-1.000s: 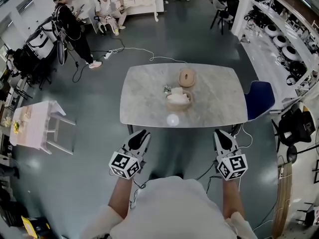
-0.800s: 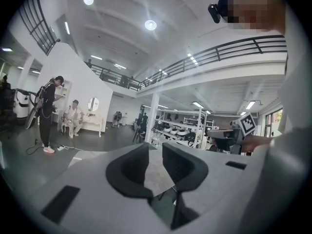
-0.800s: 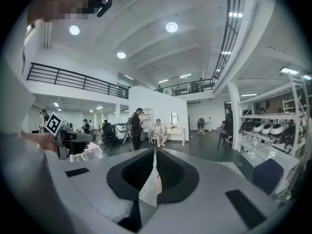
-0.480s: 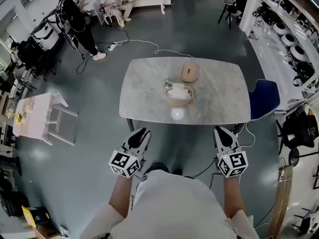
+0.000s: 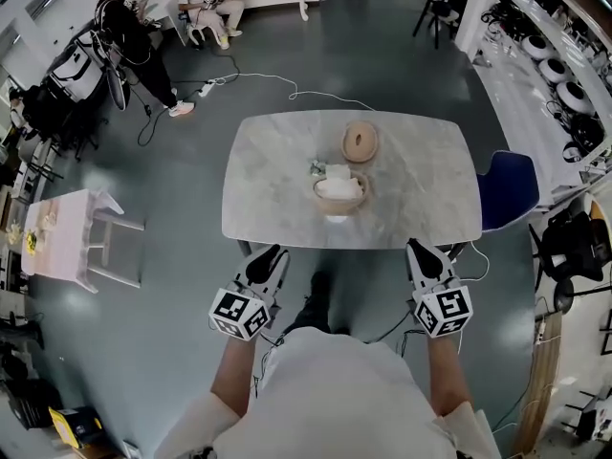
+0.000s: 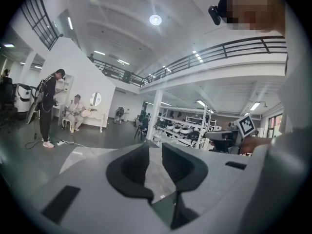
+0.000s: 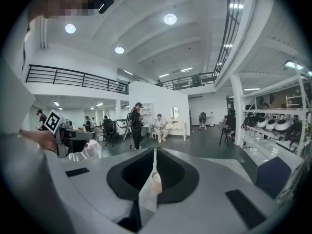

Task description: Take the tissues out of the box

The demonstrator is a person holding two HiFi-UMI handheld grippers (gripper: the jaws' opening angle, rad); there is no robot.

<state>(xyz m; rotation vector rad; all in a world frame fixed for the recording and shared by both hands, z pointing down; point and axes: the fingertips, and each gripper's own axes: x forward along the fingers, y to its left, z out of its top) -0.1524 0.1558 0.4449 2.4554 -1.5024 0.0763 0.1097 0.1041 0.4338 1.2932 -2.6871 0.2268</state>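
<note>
A round wooden tissue box (image 5: 340,195) with white tissues (image 5: 337,181) heaped in it stands at the middle of the marble table (image 5: 277,180). Its round lid (image 5: 360,142) lies just behind it. Both grippers hang short of the table's near edge, well apart from the box. My left gripper (image 5: 271,254) (image 6: 155,152) is open. Its jaws have just been closing a little, with nothing between them. My right gripper (image 5: 418,250) (image 7: 154,151) is shut, its tips meeting on nothing.
A blue chair (image 5: 507,189) stands at the table's right end. A small white table (image 5: 72,232) is on the left. Cables (image 5: 287,94) run over the floor beyond the table. People (image 5: 124,36) are at the far left, and shelves (image 5: 564,75) line the right wall.
The person has stepped forward, and both grippers are now closer to the table's near edge. The box and lid have not moved.
</note>
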